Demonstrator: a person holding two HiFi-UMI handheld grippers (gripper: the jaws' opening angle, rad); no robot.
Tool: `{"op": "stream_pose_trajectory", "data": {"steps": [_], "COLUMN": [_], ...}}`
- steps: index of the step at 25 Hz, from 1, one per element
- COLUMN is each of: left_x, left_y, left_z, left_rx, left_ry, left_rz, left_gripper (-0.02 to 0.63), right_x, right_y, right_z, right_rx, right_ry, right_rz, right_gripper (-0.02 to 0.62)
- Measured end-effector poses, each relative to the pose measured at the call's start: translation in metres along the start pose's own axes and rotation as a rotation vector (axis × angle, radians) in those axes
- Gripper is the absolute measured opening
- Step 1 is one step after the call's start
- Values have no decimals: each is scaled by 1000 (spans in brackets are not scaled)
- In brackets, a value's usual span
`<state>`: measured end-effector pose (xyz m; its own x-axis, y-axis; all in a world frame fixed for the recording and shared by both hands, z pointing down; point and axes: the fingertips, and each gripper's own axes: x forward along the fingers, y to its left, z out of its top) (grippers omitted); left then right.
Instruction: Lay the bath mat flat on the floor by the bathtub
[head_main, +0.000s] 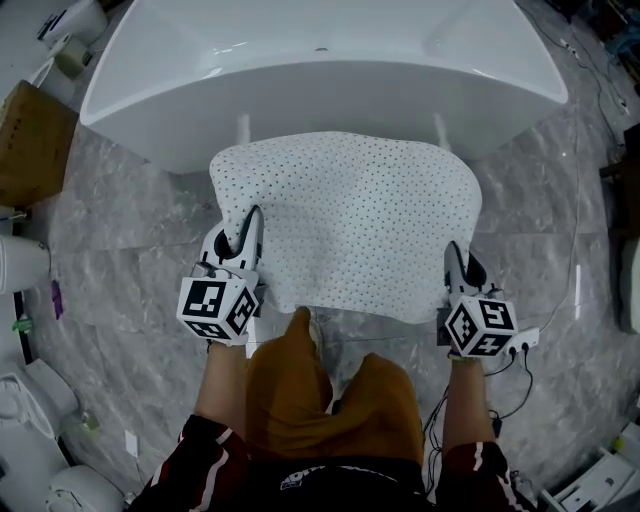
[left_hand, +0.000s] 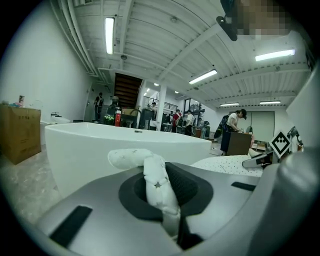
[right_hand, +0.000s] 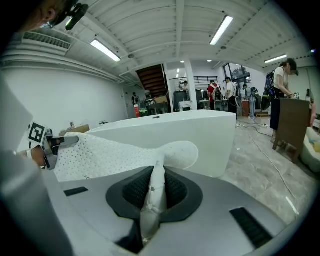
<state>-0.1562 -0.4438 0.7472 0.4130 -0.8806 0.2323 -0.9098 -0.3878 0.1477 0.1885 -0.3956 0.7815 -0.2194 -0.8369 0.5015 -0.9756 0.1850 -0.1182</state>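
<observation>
A white bath mat (head_main: 350, 220) dotted with small holes hangs spread between my two grippers, above the grey marble floor in front of the white bathtub (head_main: 320, 60). My left gripper (head_main: 246, 232) is shut on the mat's near left edge; a fold of the mat (left_hand: 159, 186) is pinched between its jaws. My right gripper (head_main: 457, 262) is shut on the near right edge, and the mat (right_hand: 152, 192) stands bunched between its jaws. The mat's far edge reaches the tub's front wall (right_hand: 200, 140).
A cardboard box (head_main: 30, 140) stands on the floor at the tub's left end. White sanitary ware (head_main: 25, 400) lines the left side. Cables (head_main: 575, 270) run over the floor at the right. The person's knees (head_main: 330, 390) are just behind the mat.
</observation>
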Motion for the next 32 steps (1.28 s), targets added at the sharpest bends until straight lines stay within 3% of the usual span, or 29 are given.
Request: {"op": "stream_pose_trajectory", "data": {"steps": [7, 18, 25, 32], "left_x": [31, 55, 70, 93], "left_y": [3, 31, 56, 67], "left_z": [-58, -126, -164, -197], "left_rx": [94, 62, -39, -12], "left_ry": [-17, -47, -35, 3], "left_rz": [-63, -56, -12, 14], "left_gripper": [31, 32, 31, 32], "right_x": [44, 107, 145, 189], "right_y": [-15, -13, -13, -17], "right_z": [-58, -112, -132, -162], "right_rx": [-27, -94, -121, -146], "right_ry": [-17, -40, -35, 5], "right_rz": [2, 53, 74, 77], "right_gripper": [55, 51, 51, 51]}}
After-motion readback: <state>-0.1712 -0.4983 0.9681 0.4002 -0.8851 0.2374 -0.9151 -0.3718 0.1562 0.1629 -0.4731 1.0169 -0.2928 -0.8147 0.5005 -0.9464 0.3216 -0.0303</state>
